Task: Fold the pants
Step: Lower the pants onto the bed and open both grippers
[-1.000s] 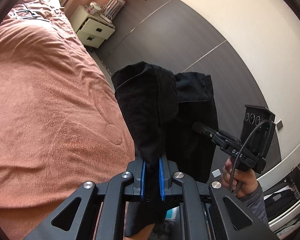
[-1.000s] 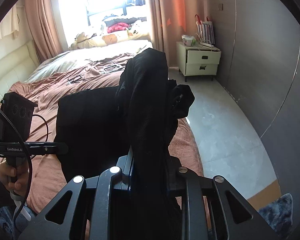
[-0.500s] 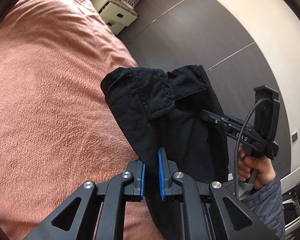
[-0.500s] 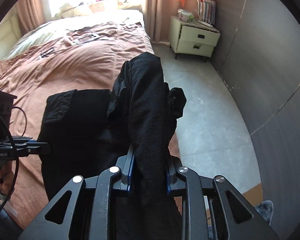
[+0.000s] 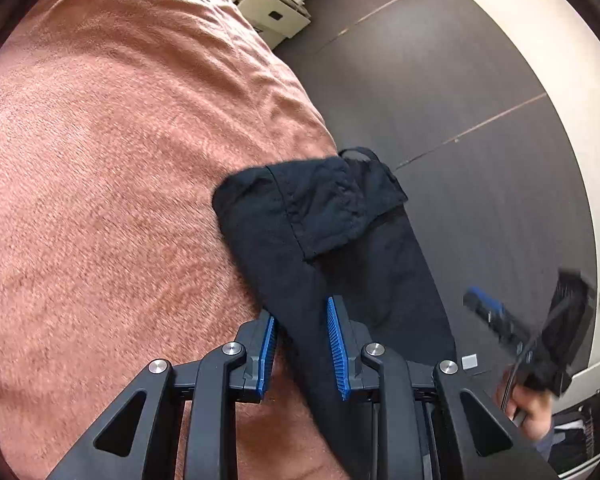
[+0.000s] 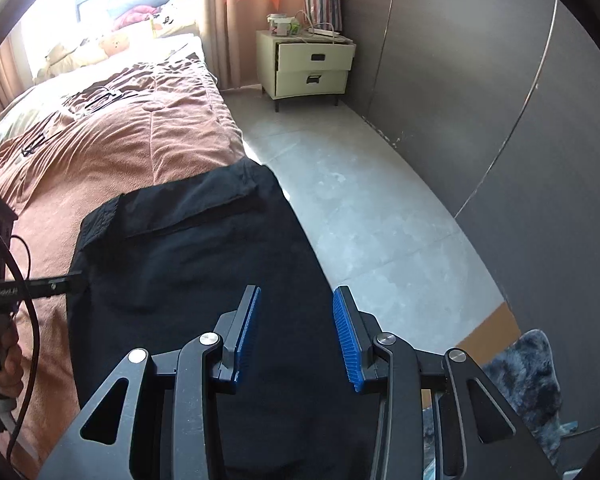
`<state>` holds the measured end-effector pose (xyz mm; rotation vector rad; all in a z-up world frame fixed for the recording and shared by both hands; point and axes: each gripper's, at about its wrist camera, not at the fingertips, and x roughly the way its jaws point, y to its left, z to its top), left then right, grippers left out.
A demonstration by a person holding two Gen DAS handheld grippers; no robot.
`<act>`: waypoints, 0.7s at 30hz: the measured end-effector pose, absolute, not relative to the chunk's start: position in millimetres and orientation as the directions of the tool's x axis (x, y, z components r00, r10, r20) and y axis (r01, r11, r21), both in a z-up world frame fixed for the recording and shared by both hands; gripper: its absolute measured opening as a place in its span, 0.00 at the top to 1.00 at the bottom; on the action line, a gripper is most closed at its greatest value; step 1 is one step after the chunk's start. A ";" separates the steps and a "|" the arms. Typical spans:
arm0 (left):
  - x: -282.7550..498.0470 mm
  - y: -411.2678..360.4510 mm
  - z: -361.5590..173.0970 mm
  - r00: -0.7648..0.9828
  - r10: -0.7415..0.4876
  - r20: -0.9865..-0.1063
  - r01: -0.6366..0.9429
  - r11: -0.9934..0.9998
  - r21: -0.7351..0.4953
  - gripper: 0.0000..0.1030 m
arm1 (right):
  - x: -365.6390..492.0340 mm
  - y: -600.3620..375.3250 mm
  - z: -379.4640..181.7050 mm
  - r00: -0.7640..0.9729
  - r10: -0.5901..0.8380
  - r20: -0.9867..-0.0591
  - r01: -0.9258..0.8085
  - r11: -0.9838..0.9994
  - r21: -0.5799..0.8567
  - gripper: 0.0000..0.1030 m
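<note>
The black pants (image 5: pixel 320 220) lie folded flat on the pink-brown bed cover (image 5: pixel 120 180), at the edge of the bed by the floor. My left gripper (image 5: pixel 300 308) hovers low over their near end. Its jaws are opening; cloth lies between and below the blue pads (image 5: pixel 336 344), which do not press on it. In the right wrist view the pants (image 6: pixel 188 248) spread out under my right gripper (image 6: pixel 297 292), whose jaws are also opening and pinch nothing. The left gripper (image 6: pixel 66 284) shows at the left edge of that view, touching the pants' side.
A cream nightstand (image 6: pixel 312 68) with a striped bag (image 6: pixel 322 4) stands by the curtain. Grey floor (image 6: pixel 372 208) runs between the bed and the dark wall (image 6: pixel 500 80). A dark fluffy rug (image 6: pixel 528 380) lies at the lower right. A hand (image 5: pixel 528 404) holds the blurred right gripper (image 5: pixel 496 316).
Both grippers held bunched pants up in the air; now the pants lie flat on the bed edge, both sets of jaws have parted and let the cloth go, and the right gripper has pulled away.
</note>
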<state>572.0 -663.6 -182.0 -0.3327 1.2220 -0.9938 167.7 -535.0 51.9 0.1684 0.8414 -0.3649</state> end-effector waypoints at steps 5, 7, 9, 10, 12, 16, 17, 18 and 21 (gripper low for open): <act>575.7 -651.0 -177.1 0.040 -0.772 -0.635 0.437 0.585 -0.684 0.71 | 114.3 -539.3 28.9 0.590 -0.221 -0.777 0.385 0.923 0.029 0.66; 571.1 -642.7 -170.7 0.069 -0.755 -0.652 0.454 0.606 -0.653 0.67 | 105.0 -550.1 17.5 0.566 -0.214 -0.796 0.403 0.914 0.040 0.66; 567.2 -636.0 -166.0 0.077 -0.739 -0.669 0.464 0.621 -0.632 0.61 | 83.7 -554.9 11.0 0.561 -0.205 -0.802 0.422 0.904 0.064 0.66; 568.4 -631.1 -165.0 0.074 -0.733 -0.676 0.467 0.625 -0.626 0.61 | 78.9 -558.7 10.0 0.564 -0.193 -0.803 0.427 0.901 0.083 0.66; 575.3 -636.8 -165.6 0.067 -0.718 -0.693 0.482 0.631 -0.607 0.60 | 63.7 -563.5 10.6 0.551 -0.195 -0.811 0.449 0.889 0.092 0.66; 562.5 -630.6 -153.8 0.053 -0.708 -0.705 0.512 0.625 -0.589 0.58 | 32.9 -572.2 20.6 0.527 -0.202 -0.825 0.499 0.860 0.108 0.66; 559.6 -629.1 -149.9 0.054 -0.706 -0.706 0.517 0.625 -0.586 0.55 | 23.4 -574.0 26.3 0.536 -0.197 -0.821 0.503 0.856 0.123 0.66; 555.5 -625.7 -144.2 0.062 -0.701 -0.710 0.523 0.629 -0.575 0.49 | 16.1 -574.8 31.8 0.542 -0.197 -0.817 0.506 0.853 0.130 0.66; 542.4 -620.1 -127.3 0.095 -0.689 -0.719 0.553 0.637 -0.537 0.38 | -0.3 -573.6 52.7 0.565 -0.189 -0.804 0.506 0.848 0.157 0.66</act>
